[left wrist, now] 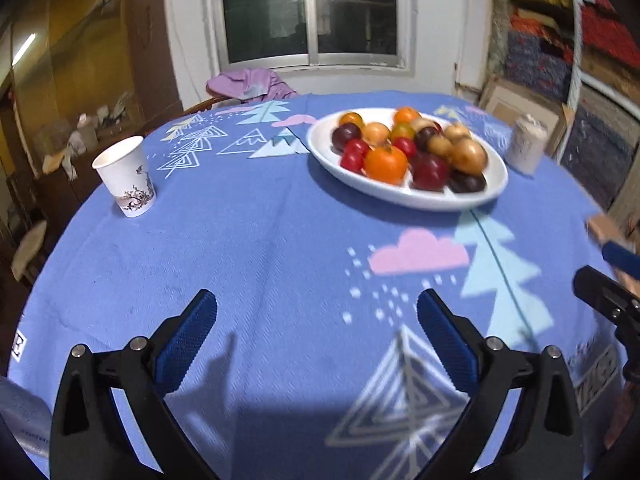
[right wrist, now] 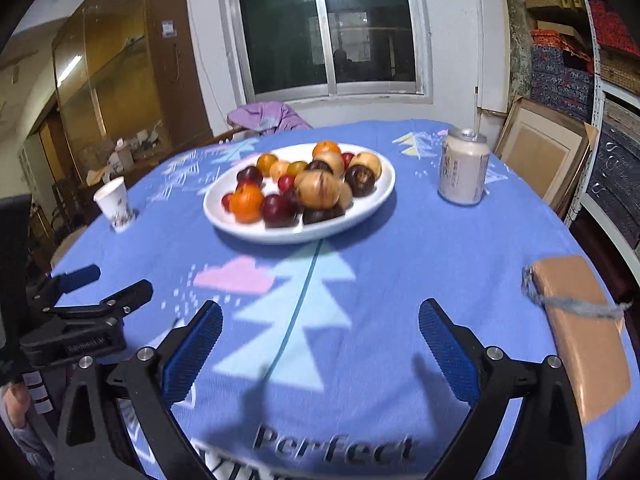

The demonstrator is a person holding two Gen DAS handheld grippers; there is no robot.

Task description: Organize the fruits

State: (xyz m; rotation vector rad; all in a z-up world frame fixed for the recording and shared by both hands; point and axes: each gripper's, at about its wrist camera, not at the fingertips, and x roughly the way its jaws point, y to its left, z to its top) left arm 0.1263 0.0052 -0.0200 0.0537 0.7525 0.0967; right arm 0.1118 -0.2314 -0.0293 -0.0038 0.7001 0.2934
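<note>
At the far left of the table (right wrist: 400,280), which is covered by a blue cloth printed with trees, clouds and triangles, a white paper cup (left wrist: 127,176) with a dark branch drawing is seen standing upright; no wording can be read on it. The left gripper (left wrist: 316,340) is held over bare cloth near the table's front edge, its blue-padded fingers (left wrist: 188,340) spread wide with nothing between them. Farther back, toward the middle, a white oval plate (right wrist: 224,216) is seen heaped with the fruits (right wrist: 304,190): orange, red, dark purple and tan pieces, piled touching one another. The right gripper (right wrist: 320,352) is likewise held above the cloth in front of the plate, fingers spread wide and empty. Below it, the word "Perfect" is printed in dark letters on the cloth. To the right of the plate a pale drink can (right wrist: 464,168) stands upright; its printing is too blurred to be read. At the far right edge a tan pouch (right wrist: 580,328) is laid flat.
</note>
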